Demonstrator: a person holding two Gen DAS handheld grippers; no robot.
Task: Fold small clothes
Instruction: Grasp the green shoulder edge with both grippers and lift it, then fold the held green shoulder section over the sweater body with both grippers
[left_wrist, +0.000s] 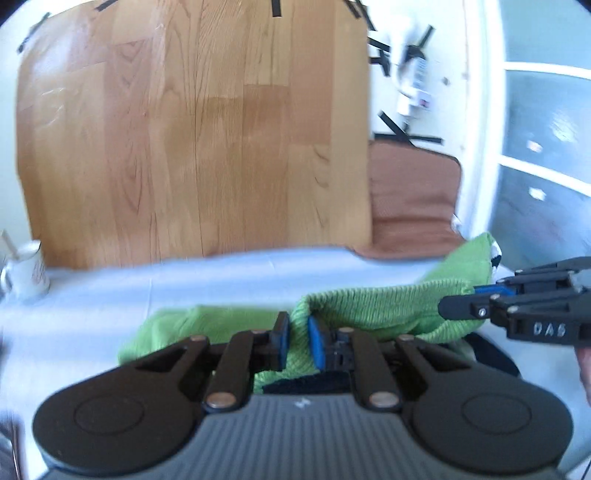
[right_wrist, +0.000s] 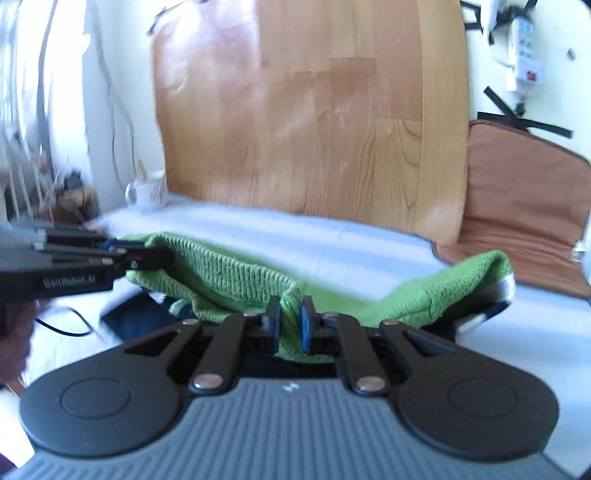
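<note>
a small green knitted garment (left_wrist: 388, 306) (right_wrist: 236, 280), ribbed in texture, hangs lifted and stretched above the white surface (left_wrist: 184, 280) (right_wrist: 295, 236), bunched at two points, with one end drooping toward the surface's near edge.

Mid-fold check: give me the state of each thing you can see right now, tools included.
green knit garment: lifted off the table, pinched at two spots, sagging between them.
left tool: shut on the garment's edge.
right tool: shut on a bunched fold of the garment.
white mug: upright at the table's far edge.
brown cushion: propped against the wall.
</note>
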